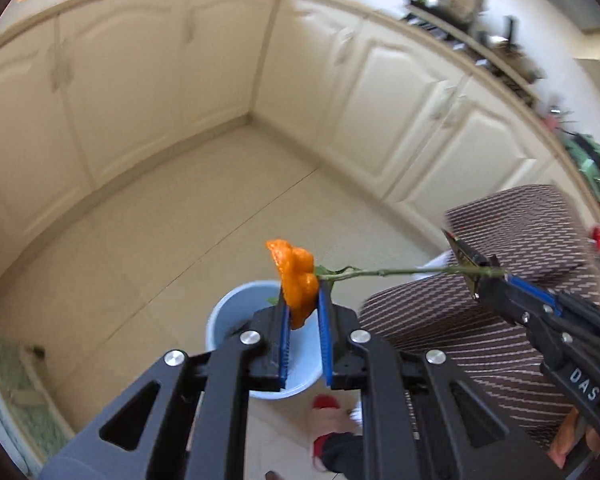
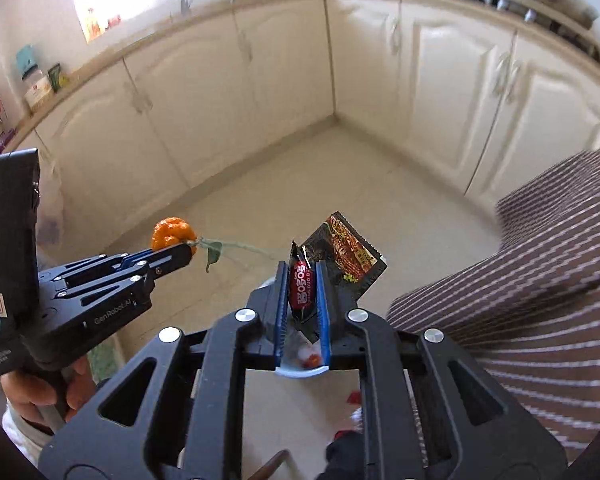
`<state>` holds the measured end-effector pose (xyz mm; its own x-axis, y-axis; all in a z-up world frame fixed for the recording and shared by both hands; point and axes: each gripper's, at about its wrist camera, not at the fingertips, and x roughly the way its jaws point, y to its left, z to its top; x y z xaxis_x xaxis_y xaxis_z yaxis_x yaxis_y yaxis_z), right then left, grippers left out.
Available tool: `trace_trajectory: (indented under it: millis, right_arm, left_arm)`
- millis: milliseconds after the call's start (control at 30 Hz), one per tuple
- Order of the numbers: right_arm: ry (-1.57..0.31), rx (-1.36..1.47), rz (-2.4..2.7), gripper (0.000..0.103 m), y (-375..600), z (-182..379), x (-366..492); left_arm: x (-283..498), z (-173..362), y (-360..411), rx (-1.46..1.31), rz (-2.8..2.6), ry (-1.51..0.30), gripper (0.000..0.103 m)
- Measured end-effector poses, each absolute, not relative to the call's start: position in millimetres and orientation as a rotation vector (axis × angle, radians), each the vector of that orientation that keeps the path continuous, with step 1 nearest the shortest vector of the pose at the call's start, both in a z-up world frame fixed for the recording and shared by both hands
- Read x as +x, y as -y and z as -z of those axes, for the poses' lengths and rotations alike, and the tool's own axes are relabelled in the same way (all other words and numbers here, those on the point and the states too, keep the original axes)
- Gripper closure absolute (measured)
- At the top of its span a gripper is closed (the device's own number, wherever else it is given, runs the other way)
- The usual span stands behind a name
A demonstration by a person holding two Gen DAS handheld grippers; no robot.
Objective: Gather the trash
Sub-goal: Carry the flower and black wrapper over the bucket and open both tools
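My left gripper (image 1: 302,300) is shut on an orange flower head (image 1: 296,280) whose green stem (image 1: 380,272) runs right toward the other gripper. It hangs over a light blue bin (image 1: 228,320) on the floor. My right gripper (image 2: 302,292) is shut on a red candy wrapper (image 2: 302,286) and a dark snack packet (image 2: 348,256). In the left wrist view the right gripper (image 1: 476,272) is at the right holding the packet (image 1: 462,252). In the right wrist view the left gripper (image 2: 180,256) holds the flower (image 2: 170,232) at the left. The bin's rim (image 2: 300,372) shows below the right fingers.
Cream kitchen cabinets (image 1: 140,80) line the corner, above a beige tiled floor (image 1: 172,232). The person's striped trouser legs (image 1: 500,320) and red slippers (image 1: 328,404) are at the right and below. The countertop (image 2: 100,56) carries clutter. A green mat (image 1: 16,392) lies at the left.
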<state>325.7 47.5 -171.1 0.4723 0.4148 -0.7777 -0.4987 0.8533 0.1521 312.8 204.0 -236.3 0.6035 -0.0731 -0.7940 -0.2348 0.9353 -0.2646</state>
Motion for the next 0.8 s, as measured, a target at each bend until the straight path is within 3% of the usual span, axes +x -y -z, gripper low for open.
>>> trace_trajectory:
  millis: [367,667,700,800]
  right_arm:
    - [-1.173,-0.046,-0.560,0.090,-92.2,292.5,370.6]
    - [-1.276,0.059,-0.523,0.090,-86.4,345.2,395.0]
    - [-1.280,0.057,-0.522,0.090,-87.9,347.8,397.4]
    - [-1.291,0.059,-0.521,0.089,-89.1,353.5,396.6]
  left_arm:
    - [352.3,362.5,-238.7,-0.449,-0.130,-1.130,0.091]
    - [368.3,392.8,-234.4,-0.441,-0.123,-1.178,0.090]
    - [368.6,395.1,-233.8,-0.447,-0.112,-1.183,0.089]
    - [366.1,397.5,-233.7,-0.455,-0.092,-1.182,0.066]
